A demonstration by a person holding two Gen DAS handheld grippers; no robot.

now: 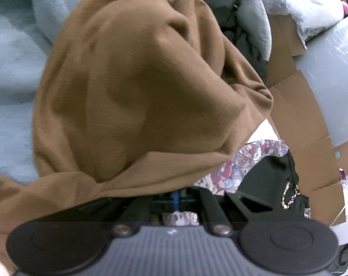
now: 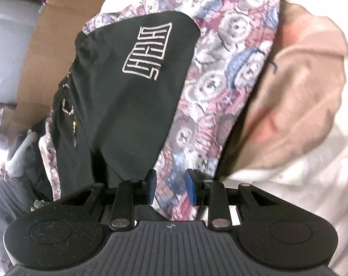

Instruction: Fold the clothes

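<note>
The left tool (image 1: 177,195) is mostly hidden under a big brown cloth (image 1: 137,92). Only a bit of blue pad shows, so I cannot tell how far the tool is open or if it grips the cloth. The brown cloth hangs bunched up right in front of the tool and fills most of the left view. Past it on the left is a pale blue blanket (image 1: 10,73). On the right are a black top (image 1: 272,179), a cloth with little bear faces (image 1: 247,158) and a cardboard box (image 1: 298,115).

The right tool (image 2: 168,187) is open, with a gap between its blue pads (image 2: 152,185). The bear cloth (image 2: 219,73) lies in that gap, but the pads do not squeeze it. The black top (image 2: 128,105) with pale stitched letters lies on the bear cloth, just left of the tool. A pink and tan cloth (image 2: 295,105) sits to the right on a white sheet (image 2: 311,195). The cardboard box (image 2: 59,23) is at the far left.
</note>
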